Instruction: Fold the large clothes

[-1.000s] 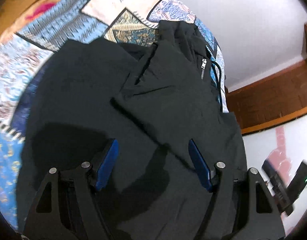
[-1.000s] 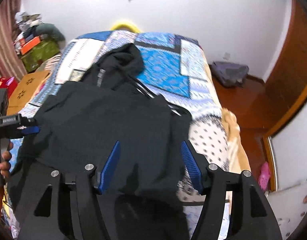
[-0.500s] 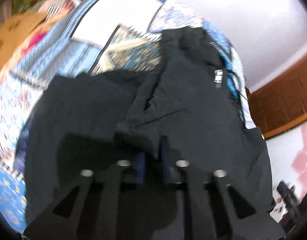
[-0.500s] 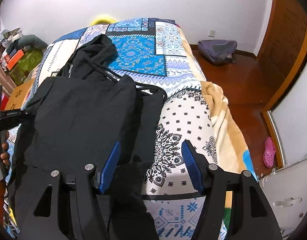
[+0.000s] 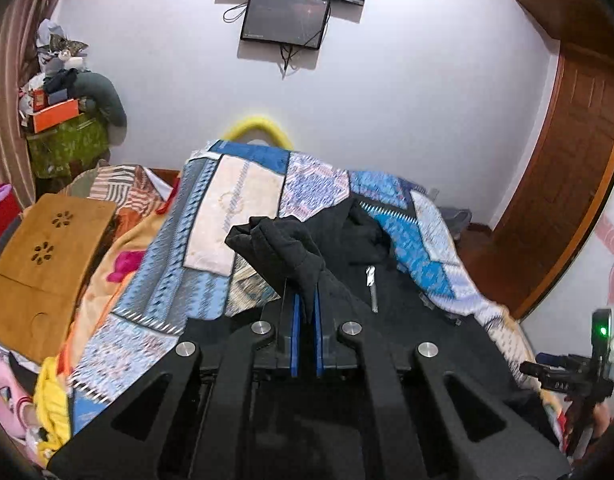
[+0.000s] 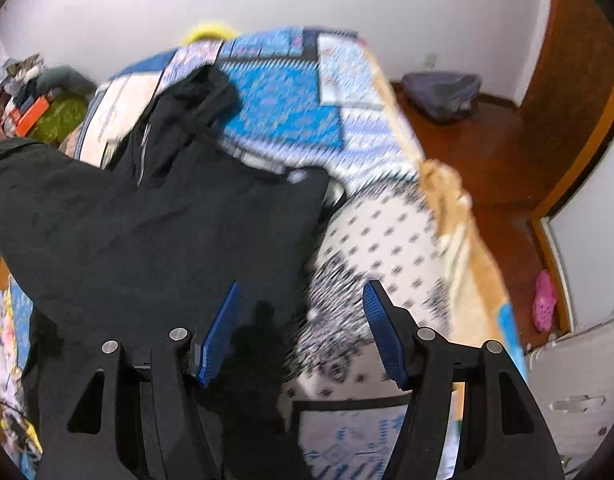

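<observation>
- Left gripper (image 5: 305, 304): fingers (image 5: 294, 320) pressed together, pinching a bunched fold of the black jacket (image 5: 283, 248); the cloth rises in a peak just beyond the tips, clear of the bed.
- Right gripper (image 6: 303, 312): fingers (image 6: 219, 328) spread, holding nothing; the jacket's edge lies between and beneath them, apart from the pads.
- Jacket: beyond the left fingers, its zipper (image 5: 371, 284) and hood lie on the patchwork quilt (image 5: 235, 204) of the bed; in the right wrist view a lifted part spreads to the left of the fingers.
- Outward: a wall screen (image 5: 285, 20) far ahead of the left fingers, a wooden board (image 5: 47, 264) to their left, a pink slipper (image 6: 545, 300) on the floor right of the right fingers.
- Risk, judged: the pinch holds a thick wad near the tips, so a quick pull could let it slip out.
- Risk, judged: with only one side lifted, the jacket may drag askew and crease, leaving an uneven fold.
- Risk, judged: the zipper pull could snag on the quilt.
</observation>
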`<state>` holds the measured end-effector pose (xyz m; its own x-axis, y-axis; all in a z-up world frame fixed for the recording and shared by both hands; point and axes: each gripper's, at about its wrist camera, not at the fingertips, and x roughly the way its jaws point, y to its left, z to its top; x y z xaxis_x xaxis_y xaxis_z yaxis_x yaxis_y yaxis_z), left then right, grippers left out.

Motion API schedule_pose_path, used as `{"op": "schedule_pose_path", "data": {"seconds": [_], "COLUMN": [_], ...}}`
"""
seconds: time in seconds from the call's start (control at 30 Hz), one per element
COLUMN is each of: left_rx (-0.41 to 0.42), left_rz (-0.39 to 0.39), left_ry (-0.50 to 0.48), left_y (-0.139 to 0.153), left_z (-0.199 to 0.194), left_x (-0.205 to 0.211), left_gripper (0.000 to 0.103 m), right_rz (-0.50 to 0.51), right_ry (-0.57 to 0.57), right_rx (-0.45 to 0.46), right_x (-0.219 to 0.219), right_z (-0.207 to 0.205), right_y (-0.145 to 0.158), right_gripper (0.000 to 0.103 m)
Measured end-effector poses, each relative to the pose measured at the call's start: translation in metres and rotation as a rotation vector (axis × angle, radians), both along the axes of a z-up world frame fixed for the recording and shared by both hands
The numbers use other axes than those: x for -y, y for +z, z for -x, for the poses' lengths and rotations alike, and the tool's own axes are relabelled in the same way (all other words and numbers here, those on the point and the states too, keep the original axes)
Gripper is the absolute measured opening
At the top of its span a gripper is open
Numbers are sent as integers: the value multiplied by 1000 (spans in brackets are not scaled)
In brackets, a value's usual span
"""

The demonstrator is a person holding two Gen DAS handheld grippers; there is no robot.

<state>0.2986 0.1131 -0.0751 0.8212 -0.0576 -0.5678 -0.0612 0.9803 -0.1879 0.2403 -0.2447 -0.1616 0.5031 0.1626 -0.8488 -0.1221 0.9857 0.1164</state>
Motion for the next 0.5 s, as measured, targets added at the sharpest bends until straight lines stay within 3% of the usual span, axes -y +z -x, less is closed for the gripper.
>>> {"op": "schedule_pose_path", "data": {"seconds": [0.17, 0.33, 0.5], "left_rx": [-106, -252, -345], "left_rz": [-74, -27, 6], "left_ry": [14, 27, 19], "left_y": [-40, -93, -134], "left_z": [10, 23, 45], "left_x": [-5, -22, -28], "left_gripper": [5, 5, 10], "right_rz": [20, 19, 22], "right_ry": [44, 47, 44], "right_rx": [-72, -94, -98], "right_x": [-14, -15, -17], "right_z": [6, 11, 14], "right_y": [-24, -32, -33], "right_gripper": [59, 60, 61]}}
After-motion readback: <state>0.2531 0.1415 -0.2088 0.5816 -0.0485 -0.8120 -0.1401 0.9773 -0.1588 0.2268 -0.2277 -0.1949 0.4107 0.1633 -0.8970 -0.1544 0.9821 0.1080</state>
